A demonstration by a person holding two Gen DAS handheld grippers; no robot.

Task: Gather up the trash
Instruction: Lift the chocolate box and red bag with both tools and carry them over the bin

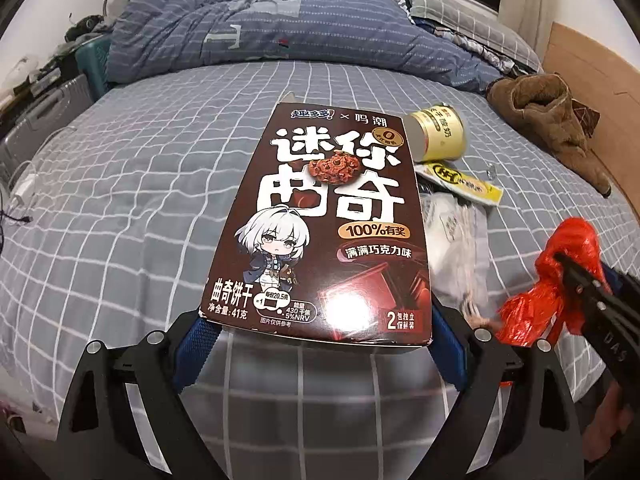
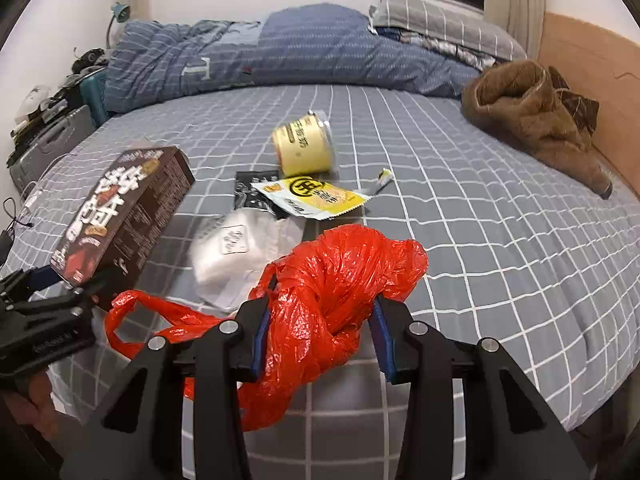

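Observation:
My left gripper [image 1: 324, 332] is shut on a brown cookie box [image 1: 332, 220] and holds it above the bed; the box also shows at the left of the right wrist view [image 2: 120, 216]. My right gripper [image 2: 320, 332] is shut on a crumpled red plastic bag [image 2: 332, 284], which shows at the right of the left wrist view [image 1: 560, 280]. On the bed lie a yellow cup [image 2: 304, 148] on its side, a yellow-white sachet [image 2: 316, 196], a black wrapper [image 2: 252, 188], a white crumpled wrapper [image 2: 236, 252] and a small scrap [image 2: 382, 178].
The bed has a grey checked sheet [image 2: 500, 220]. A blue quilt [image 2: 260, 52] and pillows lie at the far side. A brown fleece garment [image 2: 532, 112] lies at the right by the wooden headboard [image 2: 592, 80]. Suitcases and clutter [image 2: 52, 120] stand at the left.

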